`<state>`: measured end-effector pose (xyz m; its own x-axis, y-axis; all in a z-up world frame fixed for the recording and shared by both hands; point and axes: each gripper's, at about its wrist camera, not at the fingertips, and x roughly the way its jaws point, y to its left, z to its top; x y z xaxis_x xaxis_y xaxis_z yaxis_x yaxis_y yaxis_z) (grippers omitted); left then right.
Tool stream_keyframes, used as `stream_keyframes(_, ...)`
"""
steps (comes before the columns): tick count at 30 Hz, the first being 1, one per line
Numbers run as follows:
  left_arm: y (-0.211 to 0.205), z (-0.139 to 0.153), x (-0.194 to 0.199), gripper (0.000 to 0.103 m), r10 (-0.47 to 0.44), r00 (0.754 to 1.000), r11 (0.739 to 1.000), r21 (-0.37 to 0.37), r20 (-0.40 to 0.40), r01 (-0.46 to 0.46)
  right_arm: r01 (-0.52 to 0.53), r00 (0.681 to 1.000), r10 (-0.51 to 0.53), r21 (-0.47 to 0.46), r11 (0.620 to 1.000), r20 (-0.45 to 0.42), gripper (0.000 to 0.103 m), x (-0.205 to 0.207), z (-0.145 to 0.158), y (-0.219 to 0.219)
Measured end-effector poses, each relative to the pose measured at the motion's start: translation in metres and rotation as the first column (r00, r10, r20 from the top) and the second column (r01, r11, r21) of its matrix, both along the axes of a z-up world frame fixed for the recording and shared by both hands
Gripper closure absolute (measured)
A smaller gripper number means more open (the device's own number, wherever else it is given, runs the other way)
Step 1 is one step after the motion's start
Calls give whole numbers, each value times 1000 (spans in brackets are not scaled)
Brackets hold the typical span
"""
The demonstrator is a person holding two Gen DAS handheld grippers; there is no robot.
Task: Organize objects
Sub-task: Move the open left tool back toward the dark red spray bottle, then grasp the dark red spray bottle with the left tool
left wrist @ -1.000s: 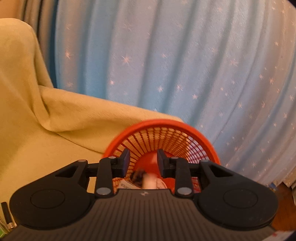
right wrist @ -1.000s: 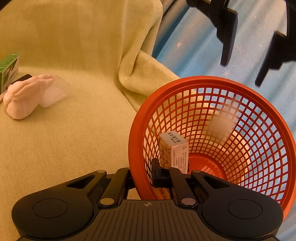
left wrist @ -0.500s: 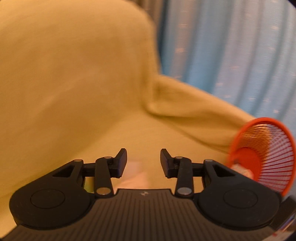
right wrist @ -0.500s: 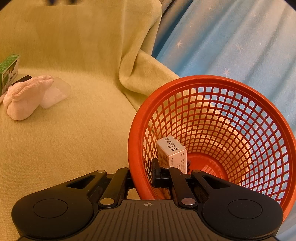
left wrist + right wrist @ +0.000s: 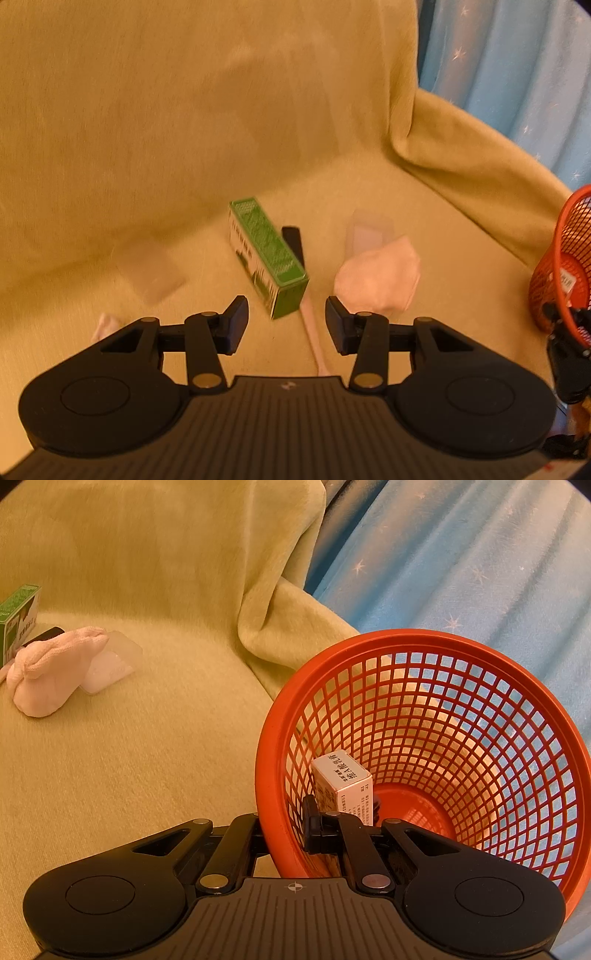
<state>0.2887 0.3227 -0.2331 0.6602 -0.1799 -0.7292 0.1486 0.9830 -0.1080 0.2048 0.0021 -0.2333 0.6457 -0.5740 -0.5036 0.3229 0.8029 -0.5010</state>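
My left gripper (image 5: pixel 286 317) hovers over the yellow-covered seat. Its jaws are opening and nothing is between them. Just beyond its fingertips lies a green box (image 5: pixel 267 254), with a black stick (image 5: pixel 293 240) and a pink stick (image 5: pixel 312 332) beside it. A rolled pink sock (image 5: pixel 376 280) lies to the right against a clear plastic piece (image 5: pixel 369 229). My right gripper (image 5: pixel 284 827) is shut on the near rim of the tilted orange mesh basket (image 5: pixel 424 642). A white printed box (image 5: pixel 341 779) leans inside it. The sock (image 5: pixel 51 672) and green box (image 5: pixel 18 616) show far left.
The yellow blanket (image 5: pixel 166 572) covers the chair back and arm. A blue star-patterned curtain (image 5: pixel 461 554) hangs behind the basket. Another clear piece (image 5: pixel 151 273) and a small pink scrap (image 5: pixel 105 325) lie left of my left gripper. The basket (image 5: pixel 565 258) stands at the seat's right edge.
My left gripper has swung from above the basket leftward and down over the seat's objects, and its jaws have widened. The right gripper and the basket have stayed put.
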Motion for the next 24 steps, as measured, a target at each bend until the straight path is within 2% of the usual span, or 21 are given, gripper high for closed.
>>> stream_keyframes(4, 5, -9, -2, 61, 39, 999, 999, 18, 11, -40, -3, 1000, 3, -5, 1000, -4, 100, -1, -2, 0)
stream_keyframes(10, 45, -16, -19, 51, 118, 992, 991, 65, 46, -121, -4, 1000, 4, -7, 1000, -8, 100, -3, -1, -1)
stream_keyframes(12, 59, -19, -24, 45, 132, 990, 985, 104, 55, -138, -4, 1000, 4, -5, 1000, -6, 100, -4, -1, -1)
stream_keyframes(18, 100, -28, -33, 37, 226, 973, 961, 154, 48, -231, 0, 1000, 0, -3, 1000, -5, 100, -2, -1, 0)
stream_keyframes(22, 107, -42, -29, 37, 222, 975, 956, 197, -1, -217, -1, 1000, 1, -6, 1000, -11, 100, -1, -1, 1)
stream_keyframes(24, 104, -49, -26, 50, 211, 977, 961, 192, -34, -201, -1, 1000, 1, -5, 1000, -10, 99, -1, -1, 1)
